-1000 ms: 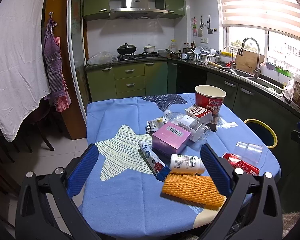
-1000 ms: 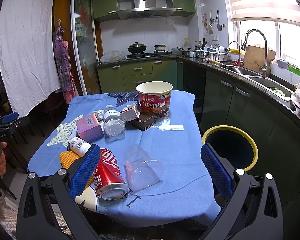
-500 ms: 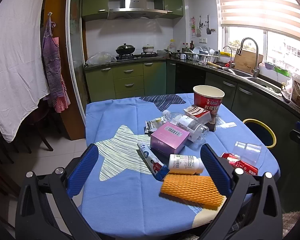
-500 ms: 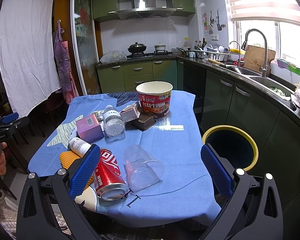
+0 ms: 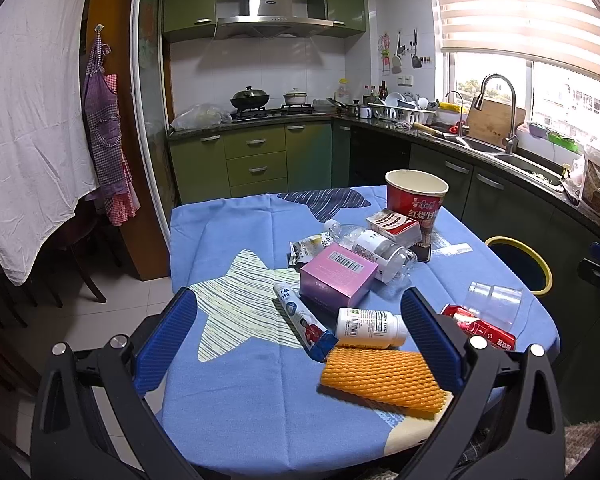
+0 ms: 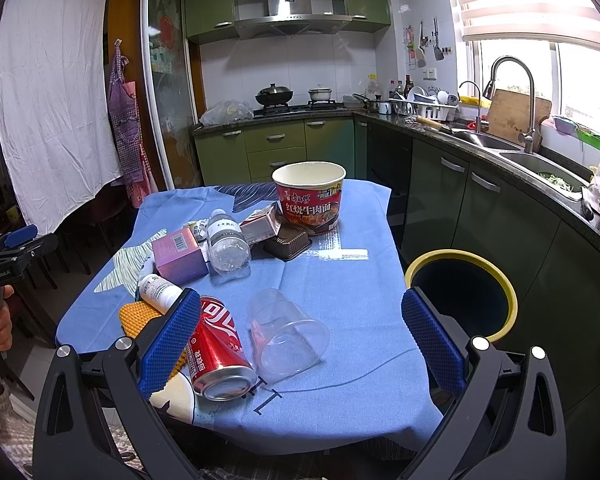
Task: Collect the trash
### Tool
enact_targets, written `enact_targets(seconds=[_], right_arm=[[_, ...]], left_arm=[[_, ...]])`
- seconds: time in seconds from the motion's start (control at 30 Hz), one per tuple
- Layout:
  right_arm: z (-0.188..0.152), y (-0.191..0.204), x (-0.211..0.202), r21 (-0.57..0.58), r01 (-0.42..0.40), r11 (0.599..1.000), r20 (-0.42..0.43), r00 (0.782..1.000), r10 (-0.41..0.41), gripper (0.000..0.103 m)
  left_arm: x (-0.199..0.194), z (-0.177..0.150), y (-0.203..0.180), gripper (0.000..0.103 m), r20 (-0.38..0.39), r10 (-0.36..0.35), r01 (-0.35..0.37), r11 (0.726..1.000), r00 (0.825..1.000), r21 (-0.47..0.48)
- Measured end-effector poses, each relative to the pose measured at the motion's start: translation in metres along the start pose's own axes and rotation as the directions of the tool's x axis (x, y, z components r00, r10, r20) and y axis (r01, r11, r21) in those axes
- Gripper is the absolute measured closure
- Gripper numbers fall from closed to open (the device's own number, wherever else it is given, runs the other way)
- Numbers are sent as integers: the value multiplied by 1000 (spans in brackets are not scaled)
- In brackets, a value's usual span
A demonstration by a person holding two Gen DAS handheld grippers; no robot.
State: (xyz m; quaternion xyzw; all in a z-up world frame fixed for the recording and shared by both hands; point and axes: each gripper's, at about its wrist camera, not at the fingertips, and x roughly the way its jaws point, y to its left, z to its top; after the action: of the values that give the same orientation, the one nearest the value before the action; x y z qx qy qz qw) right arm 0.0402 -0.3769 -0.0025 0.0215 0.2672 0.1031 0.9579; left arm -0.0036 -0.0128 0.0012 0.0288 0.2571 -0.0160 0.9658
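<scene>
Nothing moved in the last second, collecting hadn't started
Both tongs, left (image 5: 298, 332) and right (image 6: 300, 338), stayed apart, empty above the blue-clothed desk (image 6: 340, 276); red soda can (image 6: 216, 350) untouched

right wrist view: left pad hides part of the orange foam net (image 6: 137, 317); toothpaste tube (image 6: 148, 268) mostly hidden behind the pink box (image 6: 179, 255); dish rack contents (image 6: 428, 103) too small to tell.

The left gripper (image 5: 300, 340) view has drifted slightly; trash unmoved.
</scene>
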Motion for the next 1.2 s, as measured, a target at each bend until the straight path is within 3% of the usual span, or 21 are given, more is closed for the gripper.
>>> enact_targets(seconds=[0.97,1.2], right_arm=[[-4,1,7,7,-9,1000,-9,1000,9,4],[5,-4,28,-4,-30,1000,-53,998,30,4]], left_arm=[[1,-1,-2,6,0,2,-2,1000,1000,2],[26,22,6,6,-5,10,-10,1000,1000,-3]])
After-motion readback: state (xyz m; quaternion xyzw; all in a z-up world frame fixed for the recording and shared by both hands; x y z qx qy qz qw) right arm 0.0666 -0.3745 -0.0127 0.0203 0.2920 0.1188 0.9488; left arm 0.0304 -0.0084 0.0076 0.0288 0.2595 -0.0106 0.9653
